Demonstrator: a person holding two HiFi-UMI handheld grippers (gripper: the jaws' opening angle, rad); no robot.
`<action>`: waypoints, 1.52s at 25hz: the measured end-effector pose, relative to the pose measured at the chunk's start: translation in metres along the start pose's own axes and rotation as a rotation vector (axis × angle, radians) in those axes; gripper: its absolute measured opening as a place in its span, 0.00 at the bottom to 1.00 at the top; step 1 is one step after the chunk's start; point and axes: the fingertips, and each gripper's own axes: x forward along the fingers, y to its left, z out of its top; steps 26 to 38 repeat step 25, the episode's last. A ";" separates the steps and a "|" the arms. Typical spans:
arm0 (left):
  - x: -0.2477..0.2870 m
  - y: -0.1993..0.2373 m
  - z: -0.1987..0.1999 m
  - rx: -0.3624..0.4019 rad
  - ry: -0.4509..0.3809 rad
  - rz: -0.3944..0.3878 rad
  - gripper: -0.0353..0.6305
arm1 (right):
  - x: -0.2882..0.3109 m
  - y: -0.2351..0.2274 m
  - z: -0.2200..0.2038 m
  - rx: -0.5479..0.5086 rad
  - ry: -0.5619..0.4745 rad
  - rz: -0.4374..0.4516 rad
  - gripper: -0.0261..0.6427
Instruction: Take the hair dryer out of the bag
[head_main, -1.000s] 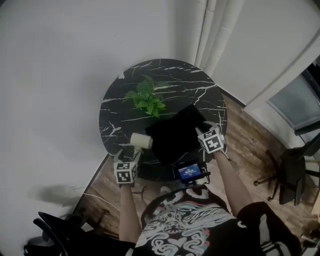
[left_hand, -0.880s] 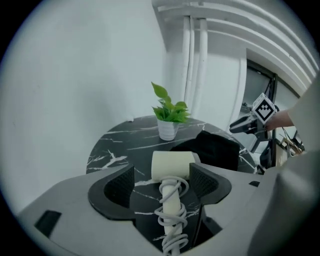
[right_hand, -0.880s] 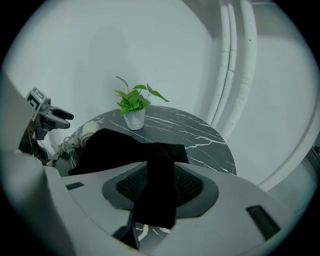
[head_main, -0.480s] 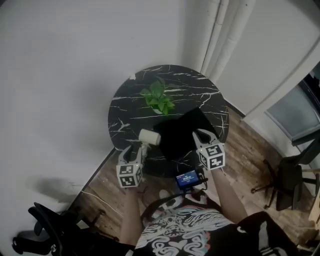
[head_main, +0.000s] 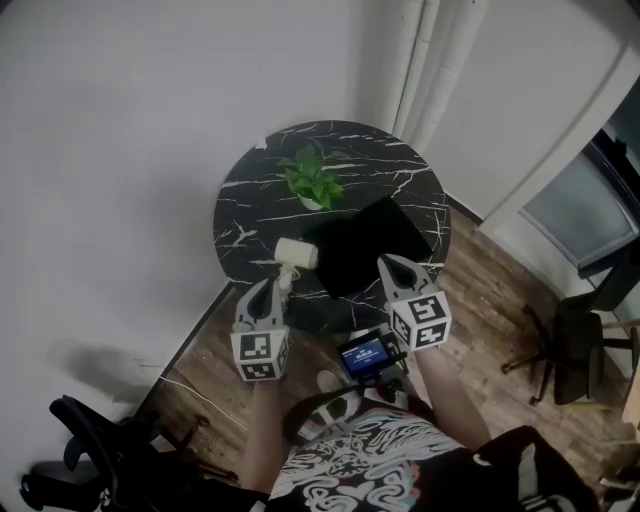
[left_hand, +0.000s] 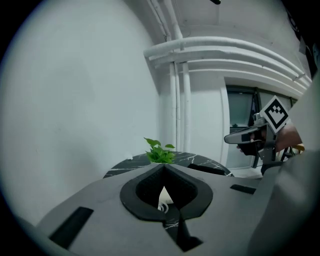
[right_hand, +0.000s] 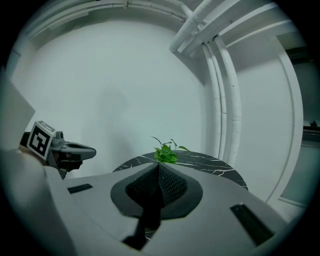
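Head view: both tools (head_main: 264, 288) (head_main: 389, 264) closed, level

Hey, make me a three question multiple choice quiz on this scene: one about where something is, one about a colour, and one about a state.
1. Where is the hair dryer?
A) on the table, beside the bag
B) inside the bag
C) on a shelf

2. What colour is the bag?
A) red
B) black
C) white

3. How do the left gripper's jaws stand?
A) wide apart
B) shut on the hair dryer
C) shut, with nothing between them

Answers:
1 A, since in the head view it lies on the marble top just left of the bag.
2 B, since the bag is as dark as the tabletop.
3 C, since the left gripper view shows the jaws, just closed, meeting with nothing between them.
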 end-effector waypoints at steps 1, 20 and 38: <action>-0.004 0.000 0.002 -0.004 -0.011 0.001 0.07 | -0.004 0.004 0.001 -0.001 -0.010 -0.002 0.07; -0.030 -0.009 0.004 -0.003 -0.044 -0.010 0.07 | -0.034 0.032 0.004 0.021 -0.046 0.004 0.07; -0.031 -0.009 -0.004 -0.009 -0.035 -0.018 0.07 | -0.036 0.034 -0.009 0.041 -0.023 0.006 0.07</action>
